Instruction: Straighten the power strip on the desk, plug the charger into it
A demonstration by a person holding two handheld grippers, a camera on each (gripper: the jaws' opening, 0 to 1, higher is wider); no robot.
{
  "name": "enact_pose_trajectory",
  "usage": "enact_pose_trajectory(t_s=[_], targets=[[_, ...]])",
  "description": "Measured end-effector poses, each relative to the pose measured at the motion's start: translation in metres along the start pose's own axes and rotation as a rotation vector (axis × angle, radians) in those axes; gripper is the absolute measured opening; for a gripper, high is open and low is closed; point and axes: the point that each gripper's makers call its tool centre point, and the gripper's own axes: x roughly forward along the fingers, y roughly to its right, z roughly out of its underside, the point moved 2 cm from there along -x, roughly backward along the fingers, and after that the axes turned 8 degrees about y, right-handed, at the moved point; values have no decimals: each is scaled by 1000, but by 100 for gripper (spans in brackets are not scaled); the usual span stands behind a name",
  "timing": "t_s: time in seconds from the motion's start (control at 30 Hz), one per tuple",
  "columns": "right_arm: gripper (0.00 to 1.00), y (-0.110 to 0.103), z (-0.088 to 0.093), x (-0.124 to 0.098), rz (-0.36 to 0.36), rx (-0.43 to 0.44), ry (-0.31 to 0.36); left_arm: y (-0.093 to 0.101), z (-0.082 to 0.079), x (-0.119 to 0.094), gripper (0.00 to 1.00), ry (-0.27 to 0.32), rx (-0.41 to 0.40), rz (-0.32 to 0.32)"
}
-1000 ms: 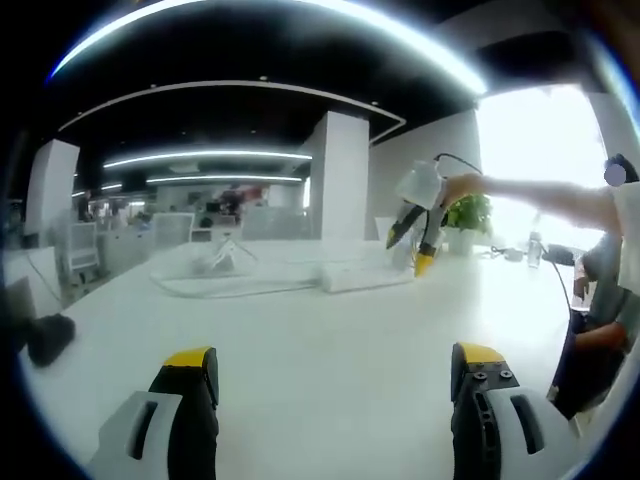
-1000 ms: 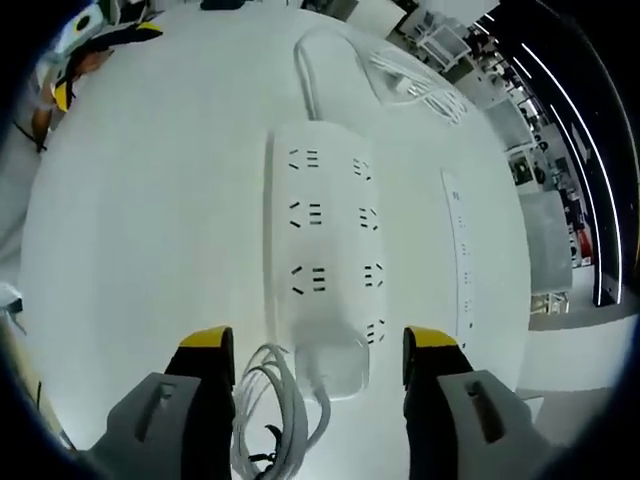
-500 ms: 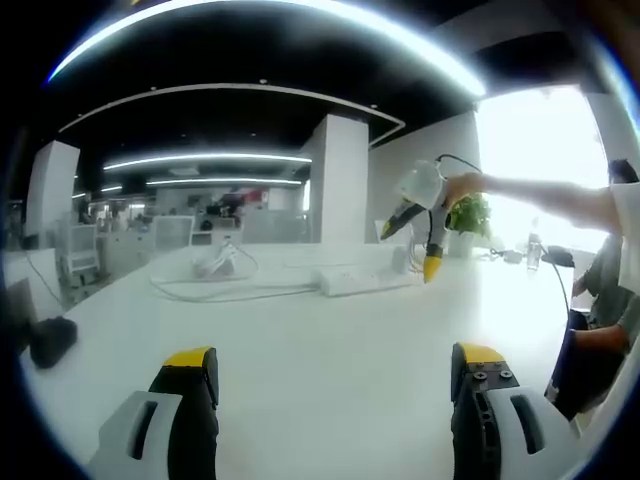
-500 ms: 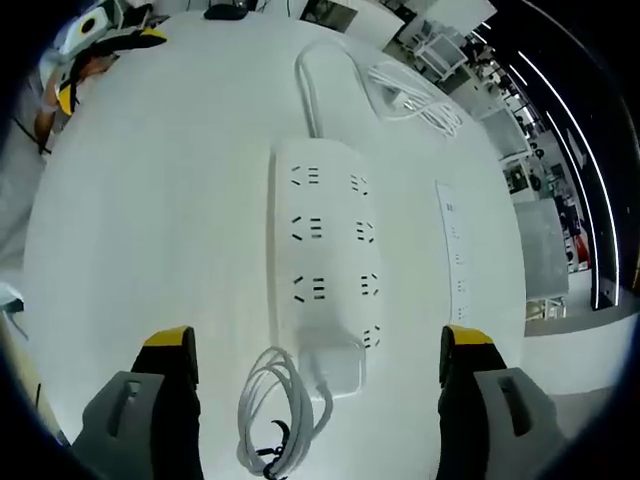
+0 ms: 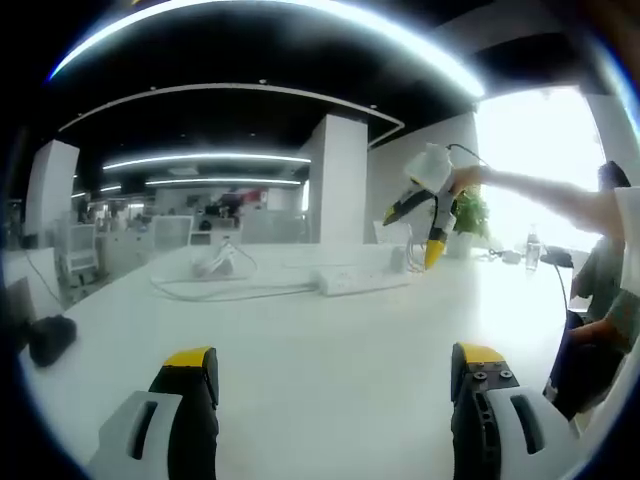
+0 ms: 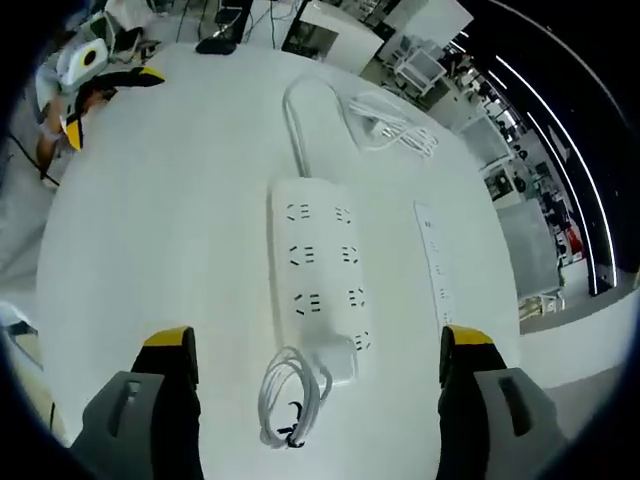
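In the right gripper view the right claw (image 6: 312, 345) hangs above the desk (image 6: 160, 260) with its jaws spread wide and nothing between them. The strip (image 6: 320, 280) lies flat just ahead, between the jaw tips, its long axis running toward 12 o'clock and roughly in line with the claw. At its near end, about 6 o'clock, the charger (image 6: 338, 362) lies touching the strip; whether its pins are seated in a socket cannot be told from here. Its coiled cord (image 6: 290, 400) rests on the desk just at 7 o'clock of it. The strip's own cable (image 6: 300, 120) loops away at 12 o'clock toward a loose bundle at 1 o'clock.

The left claw (image 5: 335, 365) also stands wide and empty, low over bare desk, well apart from the strip (image 5: 362, 281), which sits far off at 12 o'clock.

My reading: the straightening looks largely done, since the strip lies square. The plugging is unconfirmed; if the charger is merely lying there, gripping it and pressing it in remains.
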Motion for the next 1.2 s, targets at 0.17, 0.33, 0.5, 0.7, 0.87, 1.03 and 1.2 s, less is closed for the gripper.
enact_pose_trajectory(t_s=[0.17, 0.33, 0.5, 0.7, 0.87, 1.03, 1.2], targets=[[100, 3, -5, -15, 38, 23, 50, 2, 0, 0, 99, -2, 1, 7], [100, 11, -12, -33, 108, 68, 143, 3, 0, 1, 99, 0, 2, 12], [100, 13, -16, -47, 158, 88, 209, 3, 1, 2, 99, -1, 2, 16], [100, 12, -24, -63, 204, 129, 295, 3, 1, 2, 99, -3, 4, 19], [100, 12, -26, -75, 249, 152, 363, 2, 1, 3, 99, -7, 11, 21], [100, 4, -24, -81, 280, 169, 405, 1, 0, 6, 99, -10, 18, 25], [100, 4, -20, -92, 316, 199, 459, -1, 0, 7, 99, -7, 17, 23]])
